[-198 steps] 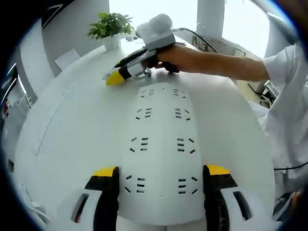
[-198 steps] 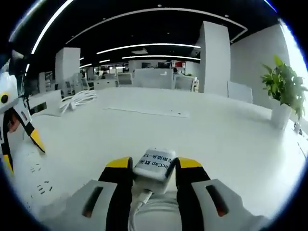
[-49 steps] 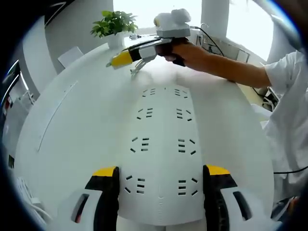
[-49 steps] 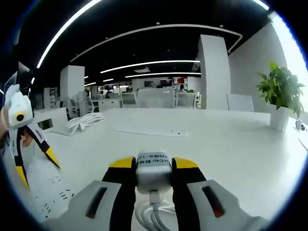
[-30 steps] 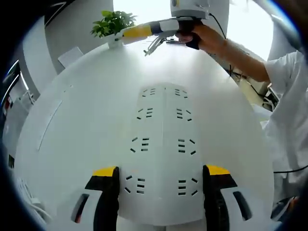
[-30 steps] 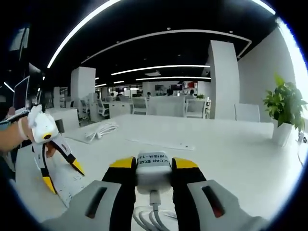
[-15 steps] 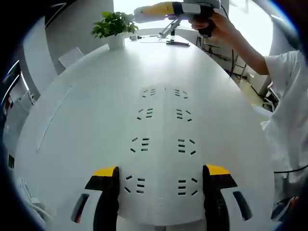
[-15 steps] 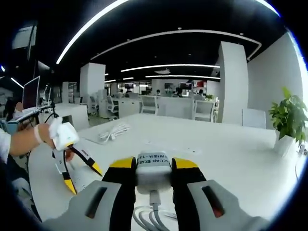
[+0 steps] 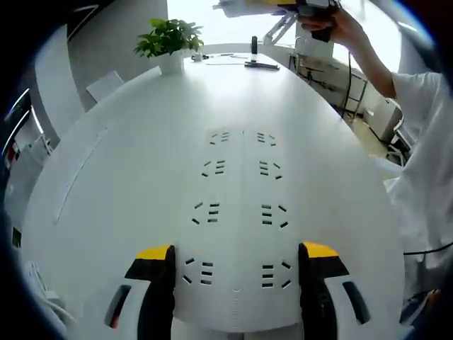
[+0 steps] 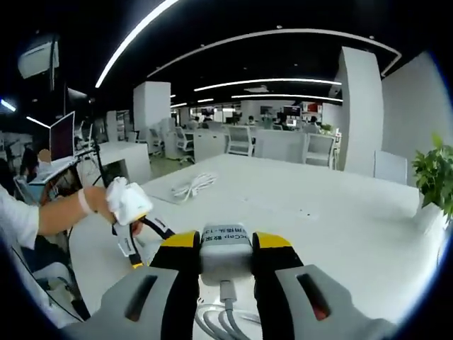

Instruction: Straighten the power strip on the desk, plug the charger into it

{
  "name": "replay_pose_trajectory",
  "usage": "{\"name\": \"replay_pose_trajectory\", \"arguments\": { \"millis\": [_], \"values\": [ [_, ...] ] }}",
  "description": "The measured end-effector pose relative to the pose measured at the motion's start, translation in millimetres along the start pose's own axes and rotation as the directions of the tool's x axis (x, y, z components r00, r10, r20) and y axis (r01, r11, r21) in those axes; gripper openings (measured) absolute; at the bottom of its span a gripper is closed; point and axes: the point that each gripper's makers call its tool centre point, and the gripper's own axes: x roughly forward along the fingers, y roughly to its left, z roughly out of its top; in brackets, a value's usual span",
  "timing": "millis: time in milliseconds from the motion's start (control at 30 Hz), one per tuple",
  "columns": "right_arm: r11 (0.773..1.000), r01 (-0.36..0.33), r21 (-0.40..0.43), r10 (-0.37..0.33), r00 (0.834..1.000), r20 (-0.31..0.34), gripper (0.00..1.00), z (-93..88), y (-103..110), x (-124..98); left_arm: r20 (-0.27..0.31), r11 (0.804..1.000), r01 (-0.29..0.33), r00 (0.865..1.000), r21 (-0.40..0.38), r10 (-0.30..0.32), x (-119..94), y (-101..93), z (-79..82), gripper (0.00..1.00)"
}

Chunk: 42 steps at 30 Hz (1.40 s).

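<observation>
Bare desk [image 9: 127, 163] flanks the power strip [image 9: 239, 212]; only the potted plant [image 9: 168, 42] stands upper left.

The power strip [image 9: 237, 212] looks smooth matt white plastic, the charger [image 10: 226, 249] glossy white plastic with a paper label.

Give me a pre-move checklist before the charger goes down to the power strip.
1. Charger held: ok, right gripper jaws are shut on its sides, cable hanging below.
2. Power strip steadied: ok, left gripper jaws straddle its near end; whether they squeeze it, cannot tell.
3. Sockets free: ok, no plugs in the visible rows.
4. Strip straight on the desk: ok, it runs straight away from the left gripper.
5. Charger prongs aligned with a socket: cannot tell, prongs are hidden.
6. Charger near the strip: not ok, right gripper is raised well above the desk.
</observation>
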Motion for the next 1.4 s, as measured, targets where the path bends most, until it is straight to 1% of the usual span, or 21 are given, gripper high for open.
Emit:
{"name": "replay_pose_trajectory", "arguments": {
  "millis": [133,200,367,433,500,600,733,900,1033,1133,1200,1267,1300,1367,1400],
  "values": [
    [1.000,-0.010,-0.015,0.009,0.999,-0.045,0.28,0.9,4.8,-1.2,-0.001,1.000,0.001,1.000,0.001,-0.001,0.0,-0.3,0.0,0.71],
    [1.000,-0.018,-0.008,0.017,0.998,-0.061,0.28,0.6,8.5,-1.8,0.001,1.000,0.001,1.000,0.001,-0.001,-0.1,-0.6,0.0,0.71],
    [0.999,-0.026,0.039,0.029,0.996,-0.087,0.28,-1.6,12.0,0.5,0.006,1.000,0.001,1.000,0.002,-0.001,-0.3,-1.0,0.2,0.71],
    [0.998,-0.027,0.051,0.032,0.994,-0.105,0.28,-4.9,14.2,2.4,0.006,1.000,0.001,1.000,0.002,-0.001,-0.3,-1.2,0.1,0.71],
    [0.997,-0.031,0.077,0.042,0.989,-0.141,0.28,-11.3,15.2,5.2,0.007,1.000,0.000,1.000,0.002,0.000,-0.3,-1.3,0.1,0.71],
    [0.994,-0.034,0.103,0.054,0.977,-0.205,0.28,-21.4,14.7,11.3,0.005,1.000,0.001,1.000,0.002,-0.001,-0.2,-1.3,0.2,0.71],
    [0.992,-0.031,0.125,0.066,0.956,-0.286,0.28,-35.7,17.2,19.7,0.005,1.000,0.001,1.000,0.001,-0.001,-0.3,-1.6,-0.1,0.71],
    [0.993,-0.042,0.107,0.075,0.944,-0.320,0.28,-41.6,27.2,23.8,0.006,1.000,0.000,1.000,0.000,0.000,-0.5,-1.8,-0.2,0.71],
    [0.993,-0.051,0.108,0.085,0.936,-0.343,0.28,-47.0,35.1,25.0,0.005,1.000,0.000,1.000,-0.001,0.000,-0.4,-2.0,-0.5,0.71],
    [0.990,-0.046,0.134,0.093,0.925,-0.367,0.28,-52.9,36.6,26.6,0.005,1.000,0.000,1.000,-0.002,0.000,-0.3,-2.2,-0.6,0.71],
    [0.985,-0.046,0.163,0.106,0.920,-0.377,0.28,-57.6,37.7,28.8,0.005,1.000,0.000,1.000,-0.001,0.000,-0.3,-2.3,-0.6,0.71],
    [0.976,-0.024,0.217,0.112,0.909,-0.401,0.28,-64.8,39.5,28.9,0.005,1.000,0.000,1.000,-0.002,0.000,-0.3,-2.4,-0.6,0.71],
    [0.976,-0.032,0.216,0.119,0.907,-0.404,0.28,-67.3,39.5,30.6,0.005,1.000,0.000,1.000,-0.001,0.000,-0.3,-2.5,-0.6,0.71],
    [0.972,-0.020,0.234,0.122,0.896,-0.428,0.28,-75.3,40.5,30.7,0.006,1.000,0.000,1.000,-0.002,0.000,-0.2,-2.5,-0.6,0.71],
    [0.970,-0.014,0.242,0.124,0.887,-0.445,0.28,-79.5,40.2,30.8,0.005,1.000,0.000,1.000,-0.002,0.000,-0.1,-2.4,-0.5,0.71]
  ]
}}
